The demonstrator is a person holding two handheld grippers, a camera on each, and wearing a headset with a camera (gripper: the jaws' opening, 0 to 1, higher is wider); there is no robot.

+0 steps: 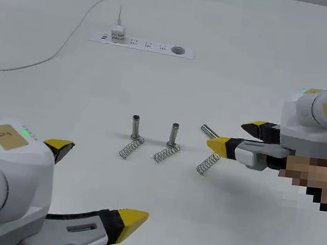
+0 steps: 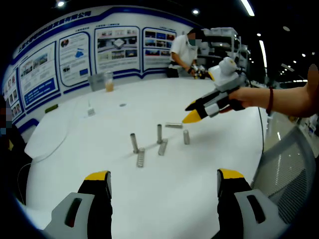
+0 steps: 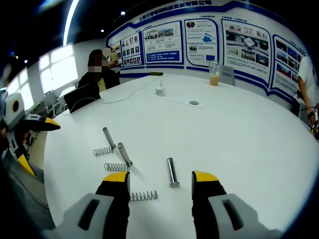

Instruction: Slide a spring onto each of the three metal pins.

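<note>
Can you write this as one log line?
left gripper open; right gripper open near lying silver metal pin; two pins upright; three coiled wire springs lying loose

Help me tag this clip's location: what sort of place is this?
Likely a company showroom or meeting hall: big white table, display boards along the wall, power strip.

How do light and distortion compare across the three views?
Head view: even light, faint shadows, upright pins sharp. Left gripper view: fisheye curves the table edge, ceiling lights flare. Right gripper view: same curving, bright window washed out, lying pin crisp.
</note>
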